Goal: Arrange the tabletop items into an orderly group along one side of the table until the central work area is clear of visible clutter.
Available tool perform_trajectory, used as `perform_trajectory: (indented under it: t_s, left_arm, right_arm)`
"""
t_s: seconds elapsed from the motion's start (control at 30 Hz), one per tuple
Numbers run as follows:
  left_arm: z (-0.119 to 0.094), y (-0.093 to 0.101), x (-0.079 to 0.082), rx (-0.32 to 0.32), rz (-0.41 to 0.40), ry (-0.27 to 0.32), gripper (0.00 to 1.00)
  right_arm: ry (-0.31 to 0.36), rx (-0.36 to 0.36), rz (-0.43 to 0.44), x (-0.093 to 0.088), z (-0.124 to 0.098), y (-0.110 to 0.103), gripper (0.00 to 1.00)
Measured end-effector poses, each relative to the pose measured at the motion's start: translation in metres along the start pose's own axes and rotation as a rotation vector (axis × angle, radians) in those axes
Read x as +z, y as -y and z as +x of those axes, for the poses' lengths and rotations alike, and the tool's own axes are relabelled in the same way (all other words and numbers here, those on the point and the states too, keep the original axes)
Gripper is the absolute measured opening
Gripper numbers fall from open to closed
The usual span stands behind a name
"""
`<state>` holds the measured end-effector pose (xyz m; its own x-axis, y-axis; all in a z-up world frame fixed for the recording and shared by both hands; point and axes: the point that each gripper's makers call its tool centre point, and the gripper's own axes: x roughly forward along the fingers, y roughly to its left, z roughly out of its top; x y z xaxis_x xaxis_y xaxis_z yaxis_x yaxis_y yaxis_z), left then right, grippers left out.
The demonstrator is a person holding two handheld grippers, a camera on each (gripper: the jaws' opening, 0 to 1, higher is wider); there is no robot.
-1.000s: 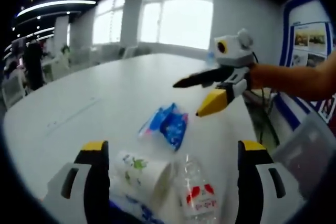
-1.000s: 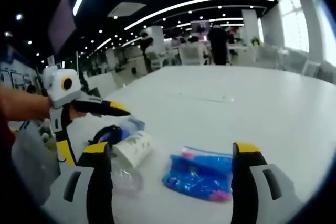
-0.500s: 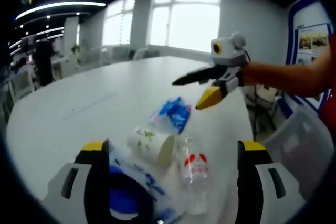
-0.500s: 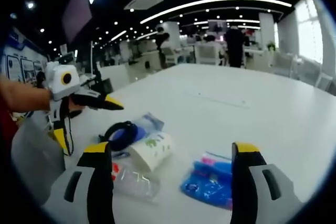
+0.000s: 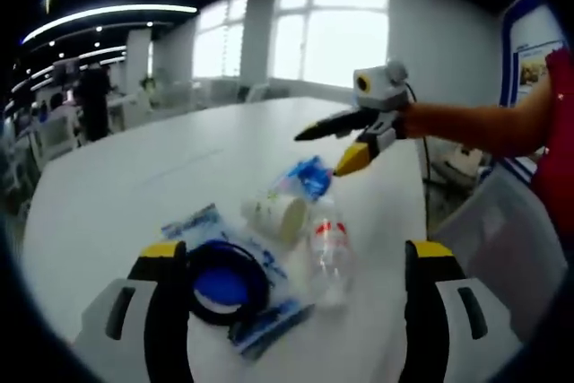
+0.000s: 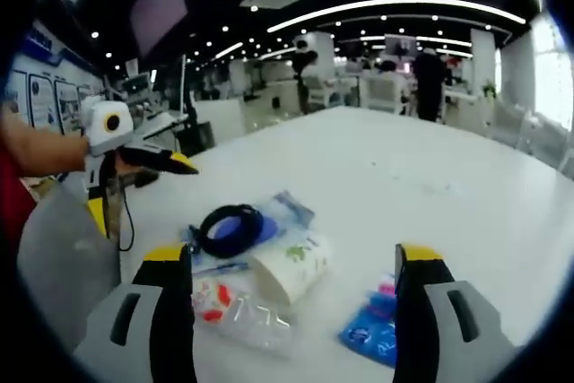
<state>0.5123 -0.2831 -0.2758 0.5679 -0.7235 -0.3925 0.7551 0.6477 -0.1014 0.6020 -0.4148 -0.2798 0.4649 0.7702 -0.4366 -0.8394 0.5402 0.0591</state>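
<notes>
We hold both grippers, left (image 5: 291, 311) and right (image 6: 294, 311), above the desk (image 5: 134, 186), fingers wide, empty. Clustered near its edge: paper cup (image 5: 280, 215), bottle (image 5: 329, 253), blue packets (image 5: 308, 176), black cable coil (image 5: 221, 282).

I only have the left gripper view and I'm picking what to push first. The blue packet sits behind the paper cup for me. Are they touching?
Observer: No. In the right gripper view the blue packet lies apart from the paper cup, with a strip of bare table between them.
Operator: Any marking on that packet?
Observer: Yes, pink patches on the end that faces the right gripper's camera.
Operator: Where does my gripper sit from outside?
Observer: The left gripper hangs near the table's edge, beyond the bagged black coil, with its jaws parted and nothing between them.
</notes>
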Motion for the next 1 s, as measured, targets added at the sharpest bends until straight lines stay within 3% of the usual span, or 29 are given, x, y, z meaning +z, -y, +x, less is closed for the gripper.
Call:
perform_trajectory:
  t_s: [0.33, 0.47, 0.67, 1.0]
  left_arm:
    - [-0.036, -0.004, -0.013, 0.058, -0.039, 0.010, 0.97]
    - [-0.044, -0.002, -0.014, 0.069, -0.045, 0.016, 0.97]
    - [-0.051, 0.004, -0.017, 0.073, -0.052, 0.022, 0.96]
    - [-0.057, 0.015, -0.020, 0.072, -0.062, 0.030, 0.96]
  right_arm:
    - [-0.032, 0.077, -0.071, 0.000, 0.009, -0.029, 0.91]
    - [-0.065, 0.126, -0.142, -0.004, 0.010, -0.045, 0.91]
    - [-0.136, 0.226, -0.282, -0.017, 0.007, -0.074, 0.90]
    - [-0.226, 0.363, -0.347, -0.037, -0.001, -0.101, 0.87]
